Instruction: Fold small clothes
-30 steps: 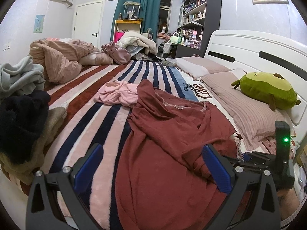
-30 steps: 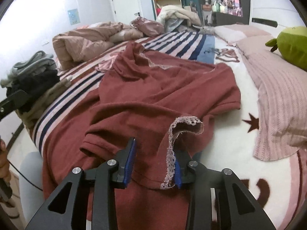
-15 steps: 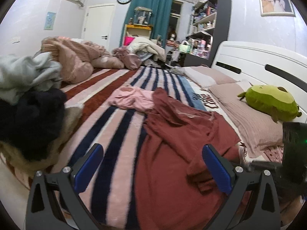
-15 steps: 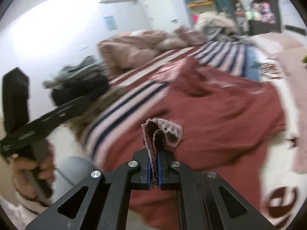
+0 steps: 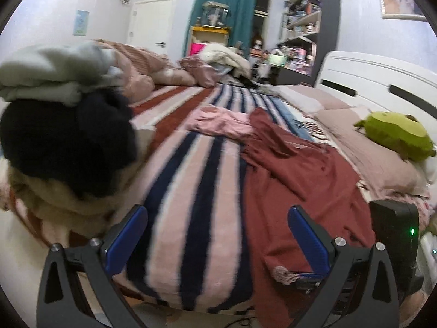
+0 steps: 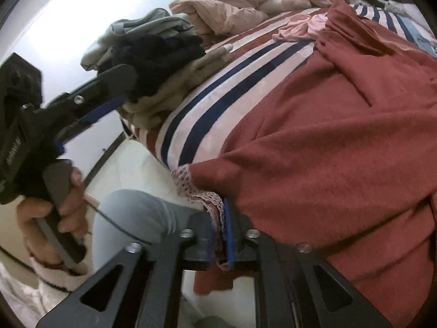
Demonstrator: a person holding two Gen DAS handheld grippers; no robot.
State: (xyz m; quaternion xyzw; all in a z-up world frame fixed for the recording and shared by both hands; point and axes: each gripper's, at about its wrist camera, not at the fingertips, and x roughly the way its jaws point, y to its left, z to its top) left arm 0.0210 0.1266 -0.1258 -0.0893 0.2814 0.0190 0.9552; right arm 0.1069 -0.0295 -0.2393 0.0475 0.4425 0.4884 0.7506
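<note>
A dark red top with a pink lace hem lies spread on the striped bed blanket; it fills the right of the right wrist view. My right gripper is shut on its lace-trimmed edge at the near bed edge; the gripper also shows in the left wrist view. My left gripper is open and empty, over the blanket left of the top. It also shows in the right wrist view. A pink garment lies crumpled beyond the top.
A pile of grey, black and beige clothes sits at the bed's left edge. A rumpled pink duvet lies farther back. Pink pillows and a green plush toy lie by the white headboard on the right.
My right gripper closed on the lace edge and pulled it toward the near bed edge, tilting left. My left gripper moved left, off the red top and nearer the clothes pile.
</note>
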